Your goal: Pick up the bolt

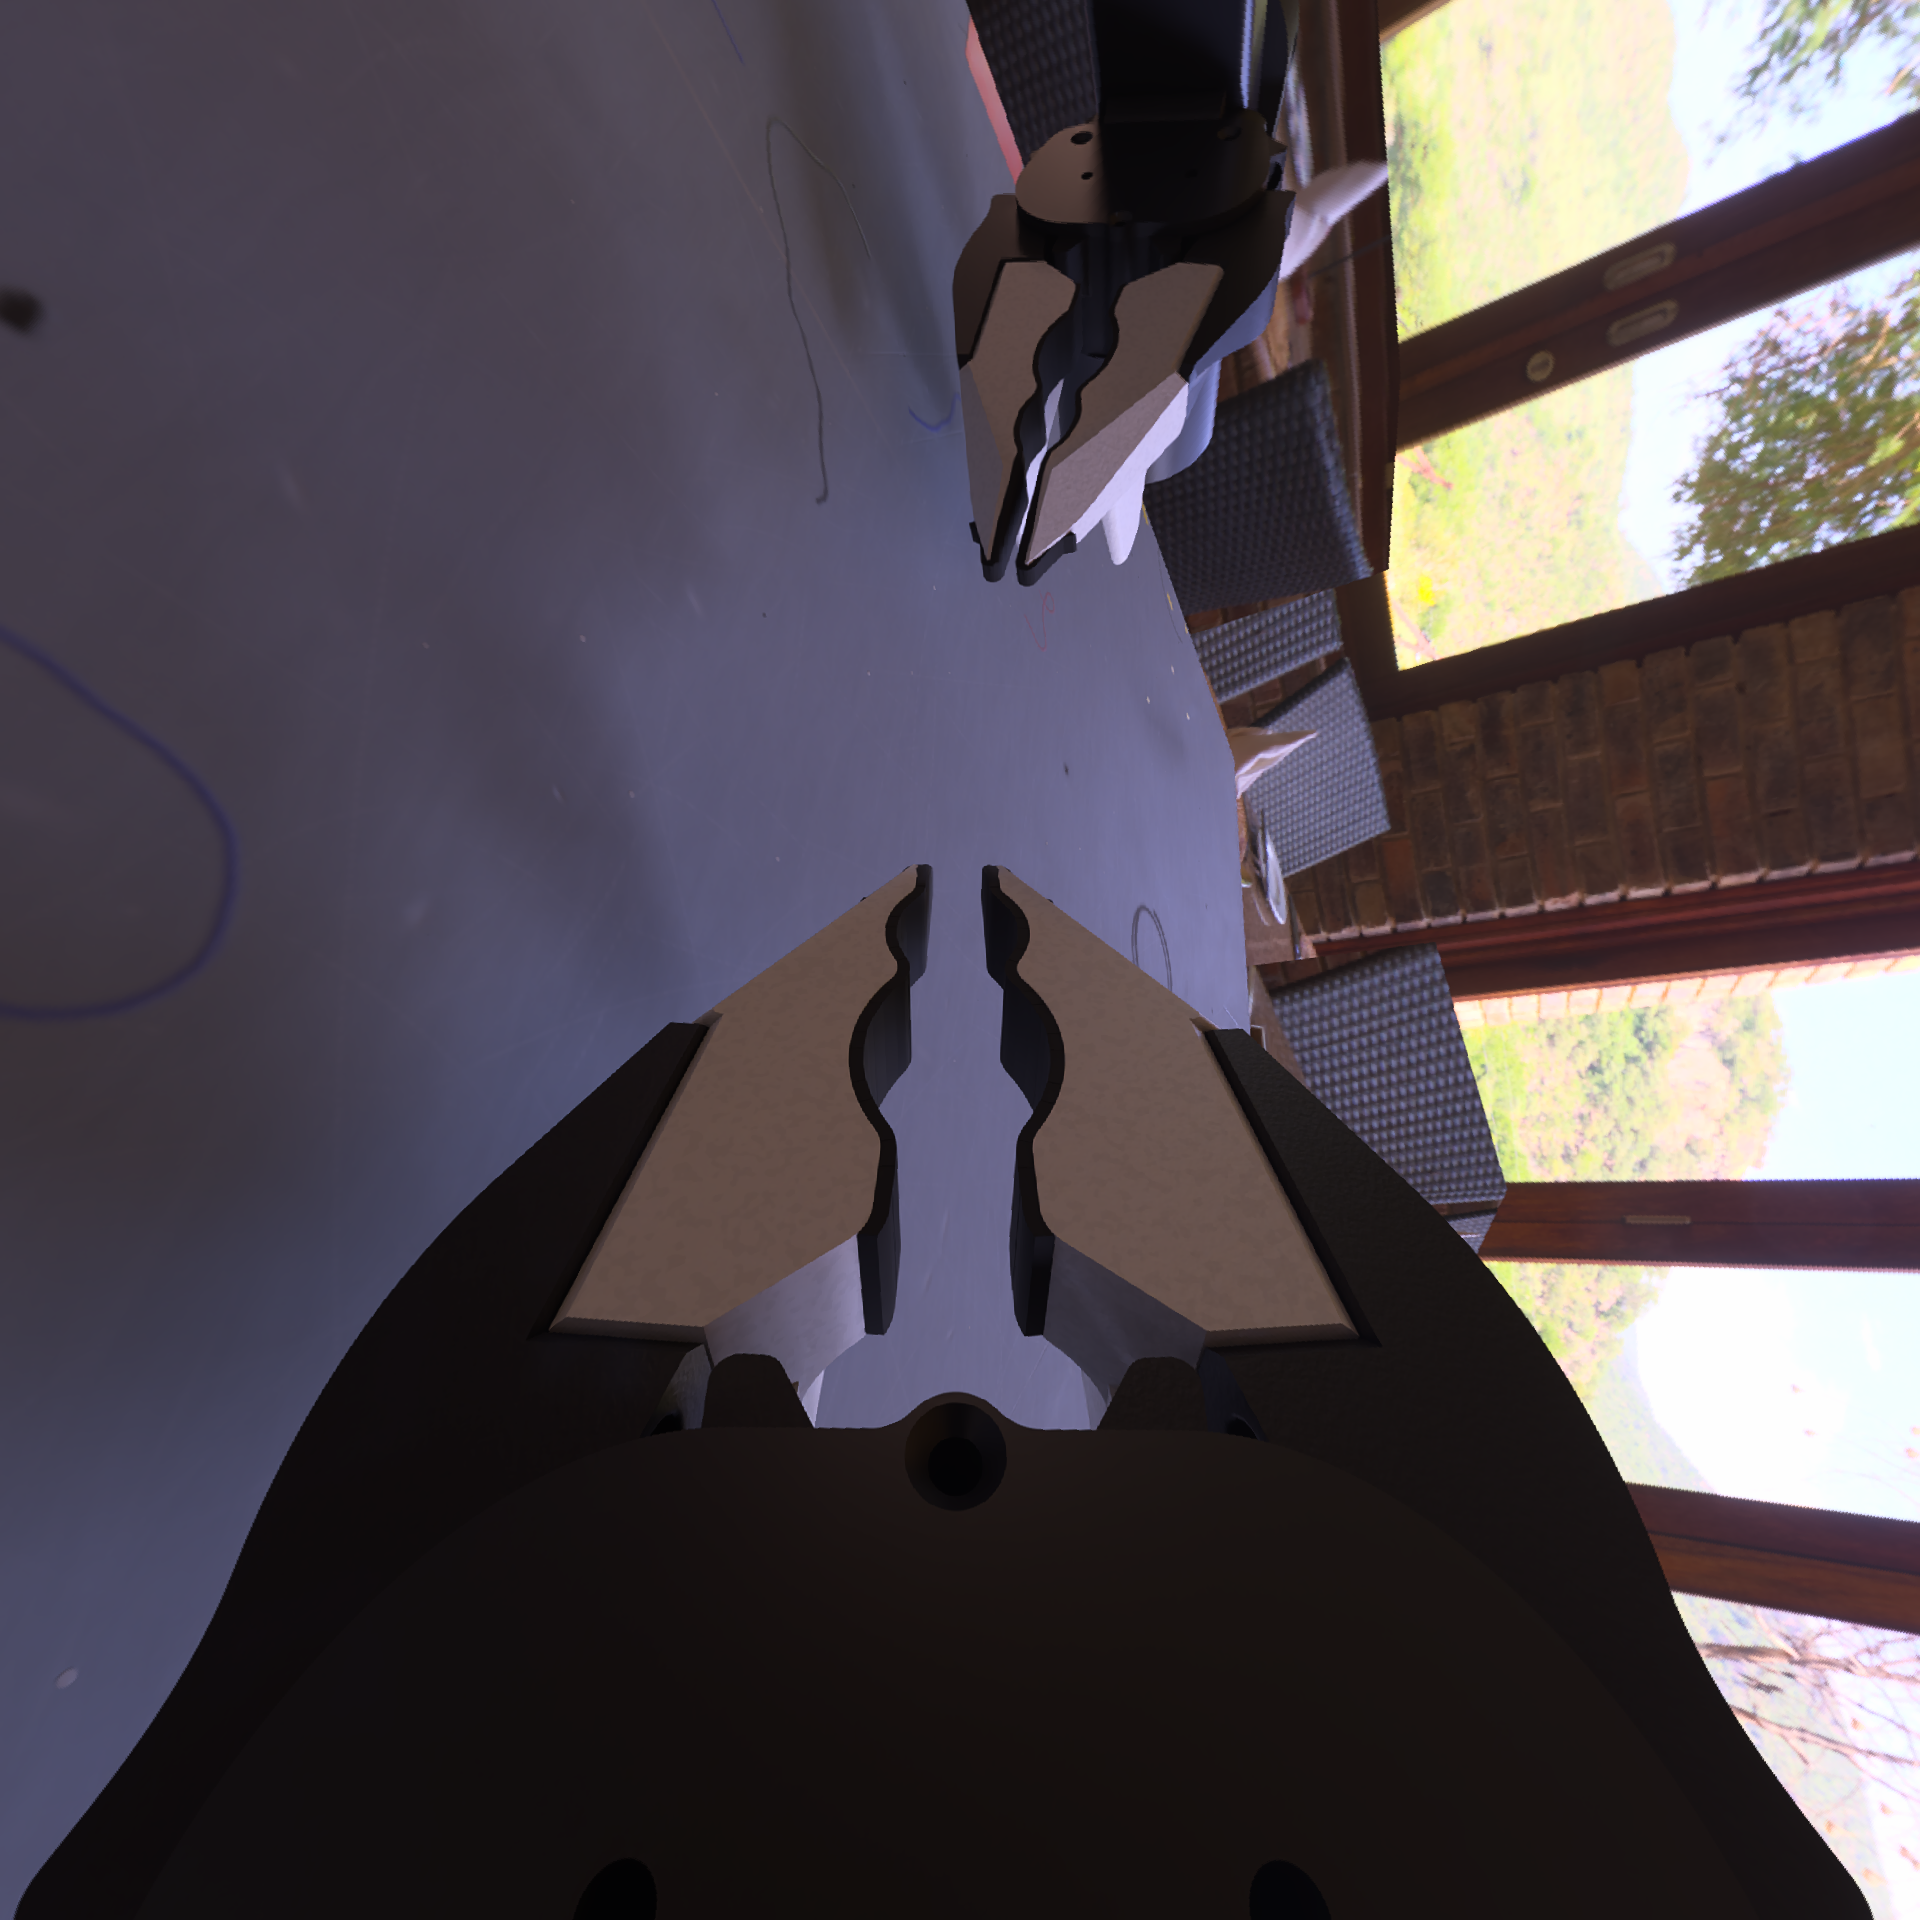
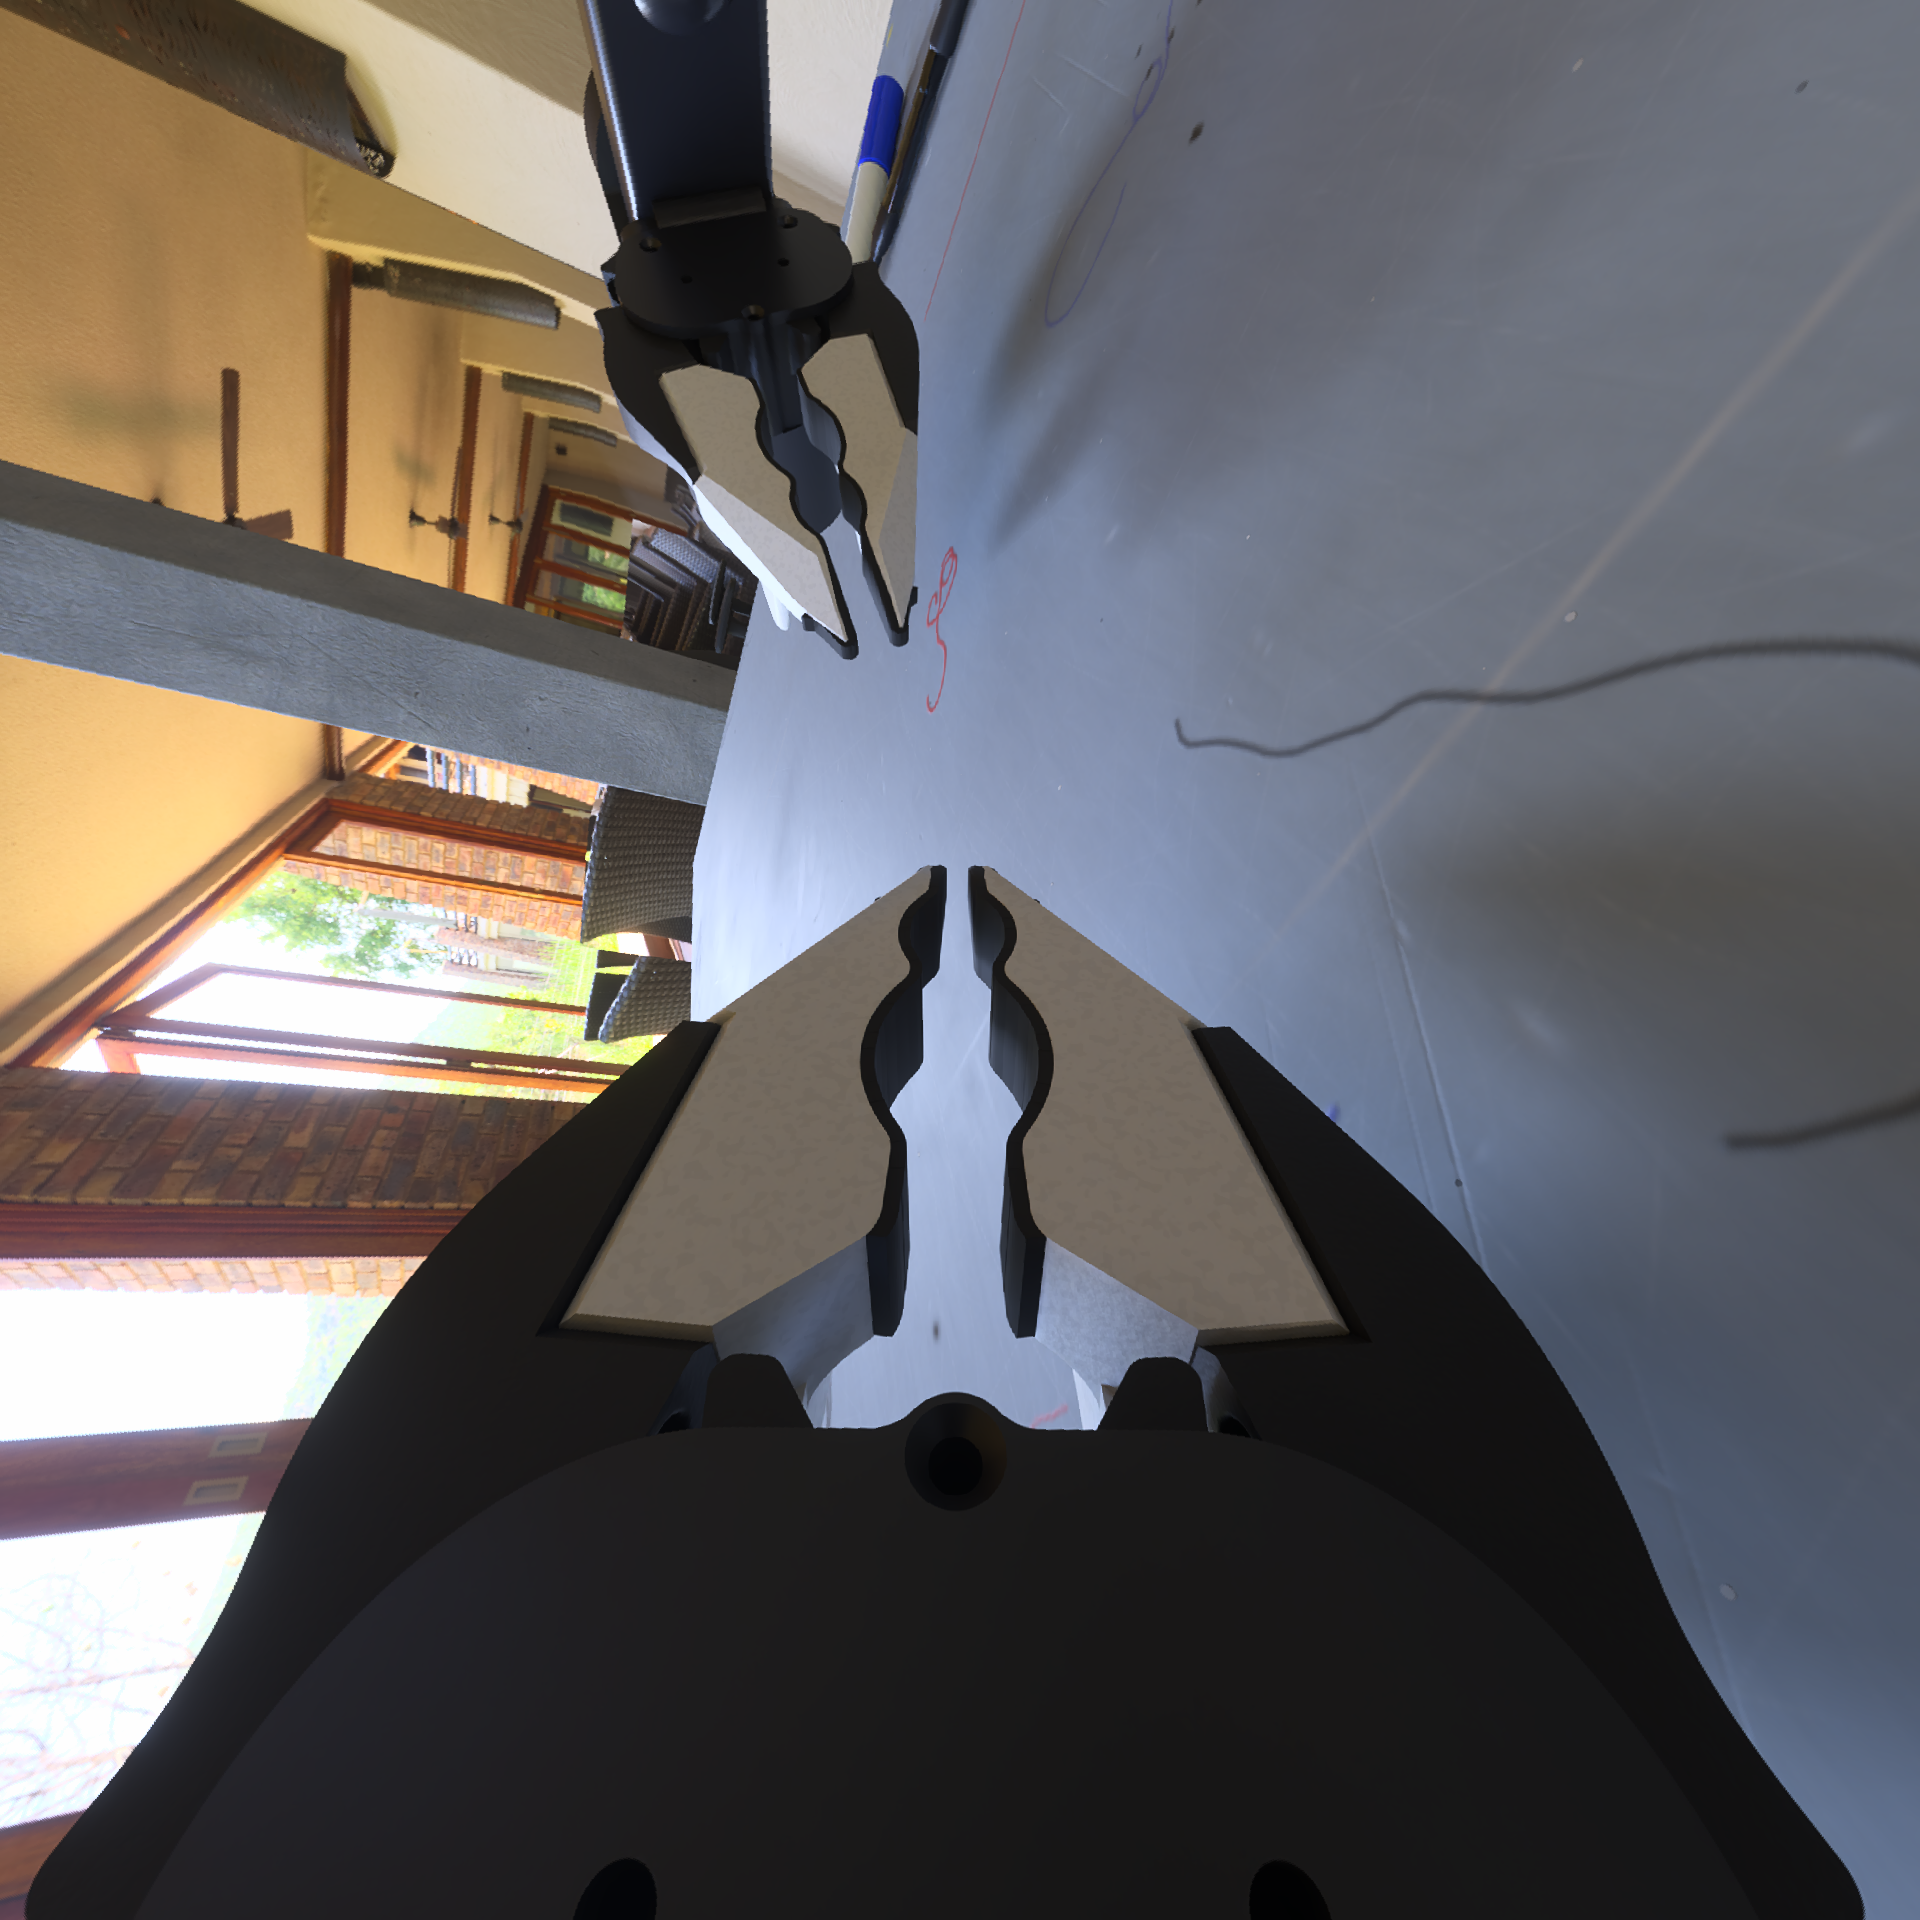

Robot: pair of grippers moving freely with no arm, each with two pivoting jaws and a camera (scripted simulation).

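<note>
Left wrist view: left gripper (image 1: 956, 883) sits low centre of frame, tongs narrow with a slim gap at the tips, nothing between them. It is over the grey table (image 1: 520, 623), which fills the left two thirds of the frame. Right gripper (image 1: 1006, 566) is upper centre, pointing back toward the left one, tips apart from it; tongs also narrow, a thin slit at the tips, nothing gripped. Bolt: the only candidate is a small dark blob (image 1: 19, 310) at the far upper-left edge, on the table and well apart from both grippers. It is too small and blurred to confirm. A blue pen loop (image 1: 208, 831) is drawn on the table at mid left and a grey scrawl (image 1: 810, 312) at upper centre. Wicker chairs (image 1: 1257, 488), brick wall (image 1: 1610, 748) and windows (image 1: 1662, 260) run down the right side. Right wrist view: the right gripper (image 2: 957, 881) is low centre, tips almost meeting but with a sliver of table visible between them, empty. The left gripper (image 2: 878, 639) is upper centre with a red scribble (image 2: 940, 613) just beside its tips. A dark line (image 2: 1507, 686) crosses the table (image 2: 1455, 416) at mid right. A marker with a blue cap (image 2: 881, 135) lies along the table edge at top centre. I can't pick out the bolt in this view.
</note>
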